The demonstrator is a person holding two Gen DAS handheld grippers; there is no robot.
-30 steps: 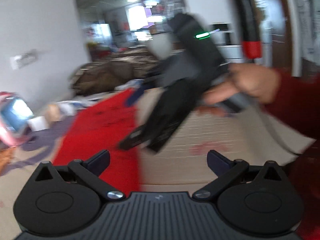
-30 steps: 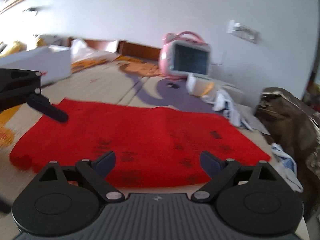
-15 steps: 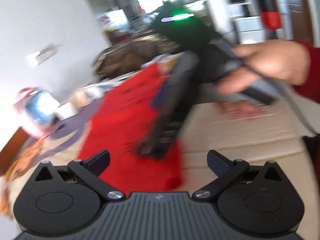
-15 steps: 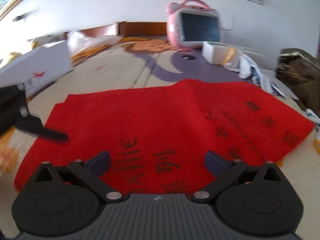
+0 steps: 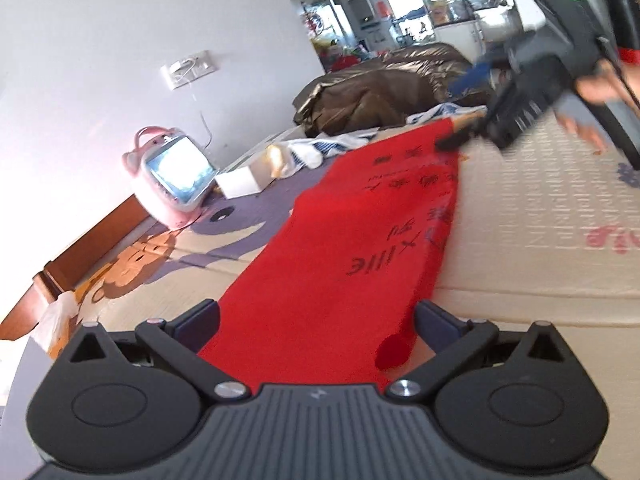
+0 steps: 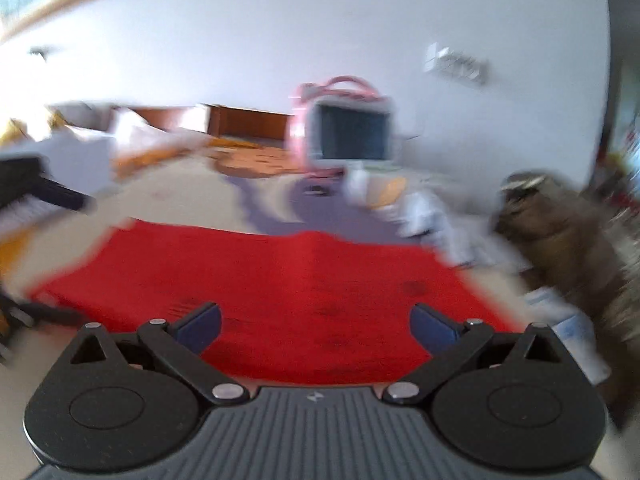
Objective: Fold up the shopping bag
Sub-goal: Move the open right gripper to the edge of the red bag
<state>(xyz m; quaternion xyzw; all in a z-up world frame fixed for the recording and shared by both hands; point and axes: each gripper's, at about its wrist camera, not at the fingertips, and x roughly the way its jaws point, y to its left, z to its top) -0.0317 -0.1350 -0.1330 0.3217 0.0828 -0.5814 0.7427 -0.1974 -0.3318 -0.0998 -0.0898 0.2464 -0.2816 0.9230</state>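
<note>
In the left wrist view the left gripper has its fingers spread wide apart, nothing pressed between them; the near end of the red bag lies on the mat below the gap. The bag is flat, a long strip running away from this camera, with dark printed characters on its top face. At its far end the right gripper comes in from the right, a hand on its handle; one black finger tip sits at the bag's far corner, but whether it touches the cloth cannot be told.

In the right wrist view, which is blurred, that gripper's blue-padded fingers stand fully apart and hold nothing, with the bag's edge just beyond and below them. The bag spreads broadside across the mat here. The left gripper shows at the left edge, near the bag's left end.

Beyond the bag stand a pink toy screen and a white box by the wall, with striped cloth and a brown heap to their right.
</note>
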